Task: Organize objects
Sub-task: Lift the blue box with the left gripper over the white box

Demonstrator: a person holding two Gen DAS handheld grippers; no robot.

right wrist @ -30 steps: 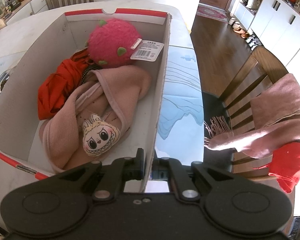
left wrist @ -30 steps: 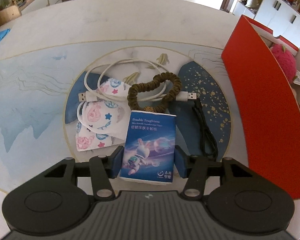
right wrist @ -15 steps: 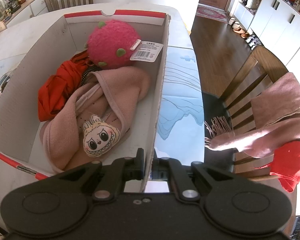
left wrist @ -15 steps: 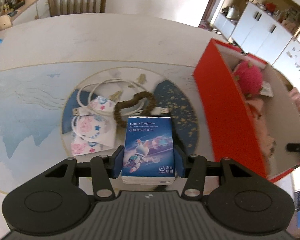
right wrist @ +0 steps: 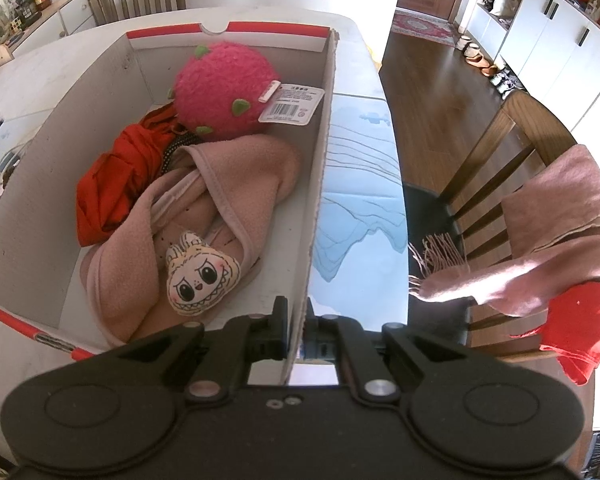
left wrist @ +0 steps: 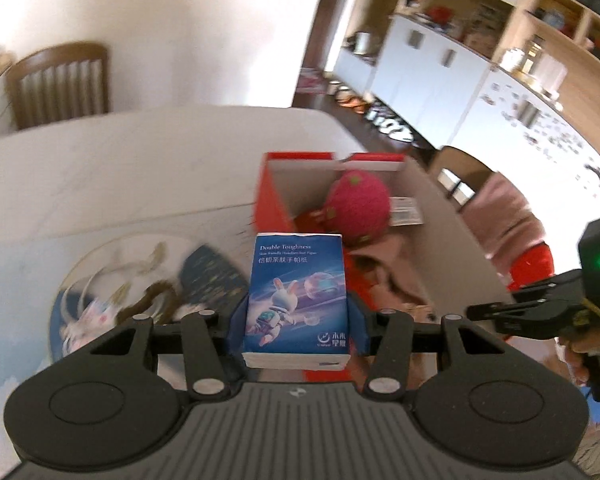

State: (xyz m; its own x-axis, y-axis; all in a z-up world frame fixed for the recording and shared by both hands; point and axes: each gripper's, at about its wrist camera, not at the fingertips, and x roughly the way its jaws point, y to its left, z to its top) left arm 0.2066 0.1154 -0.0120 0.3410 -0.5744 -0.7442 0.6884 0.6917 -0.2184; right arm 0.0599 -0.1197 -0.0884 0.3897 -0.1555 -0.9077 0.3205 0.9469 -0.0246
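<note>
My left gripper [left wrist: 296, 324] is shut on a blue tissue pack [left wrist: 296, 296] printed with a rabbit, held up in the air level with the near left wall of the red cardboard box [left wrist: 272, 208]. The box [right wrist: 320, 184] holds a pink plush fruit [right wrist: 224, 88], a red cloth [right wrist: 112, 184], a pink fleece [right wrist: 228, 184] and a small doll face [right wrist: 200, 272]. My right gripper [right wrist: 296, 320] is shut on the box's right wall, one finger inside and one outside. The right gripper [left wrist: 540, 304] also shows at the right edge of the left wrist view.
On the round blue mat [left wrist: 204, 276] lie a patterned face mask [left wrist: 96, 312], a brown scrunchie [left wrist: 156, 292] and a white cable, all blurred. Wooden chairs stand behind the table [left wrist: 60, 84] and at its right side [right wrist: 496, 184], the latter draped with a pink scarf [right wrist: 560, 220].
The left gripper rose from the mat with the tissue pack and swung right, towards the box, whose inside now shows. The right gripper and the box stayed still.
</note>
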